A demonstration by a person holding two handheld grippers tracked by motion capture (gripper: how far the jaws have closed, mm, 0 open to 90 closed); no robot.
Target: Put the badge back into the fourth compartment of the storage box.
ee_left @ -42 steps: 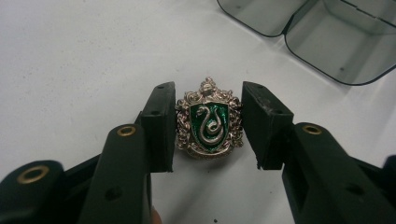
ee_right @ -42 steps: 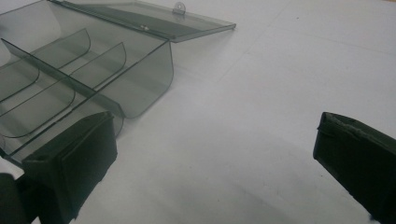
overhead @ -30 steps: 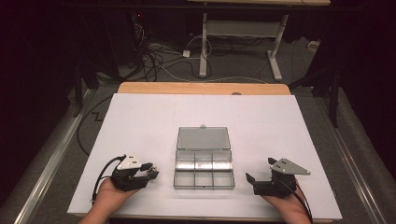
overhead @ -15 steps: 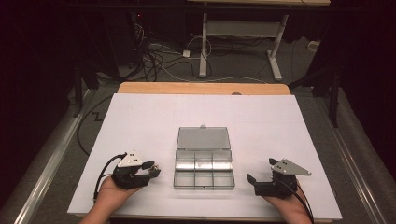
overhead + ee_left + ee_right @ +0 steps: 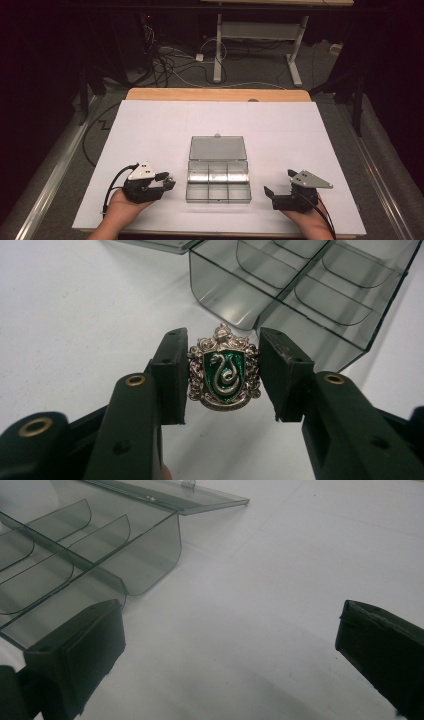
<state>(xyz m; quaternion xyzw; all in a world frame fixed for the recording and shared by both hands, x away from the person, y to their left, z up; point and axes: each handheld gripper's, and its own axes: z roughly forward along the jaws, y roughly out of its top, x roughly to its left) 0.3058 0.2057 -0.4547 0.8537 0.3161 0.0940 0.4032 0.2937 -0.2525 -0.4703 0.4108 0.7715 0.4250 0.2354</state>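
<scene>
White table point(image 5: 150, 125), open organizer box point(image 5: 218, 172) centered. My left gripper point(image 5: 167, 181) pinches the crest badge point(image 5: 224, 367) edgewise, face visible, ready for a compartment. Right gripper point(image 5: 272, 192) gapes empty, clear.

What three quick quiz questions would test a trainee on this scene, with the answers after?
1. True or false: the left tool is shut on a green and silver snake crest badge.
2. Multiple choice: the lid of the clear compartment box is A) shut, B) open and lying flat behind the box, C) taken off and set aside.
3. Fill in: the jaws of the right tool stand ____ with nothing between them.

Key: 1 true; 2 B; 3 open.
</scene>
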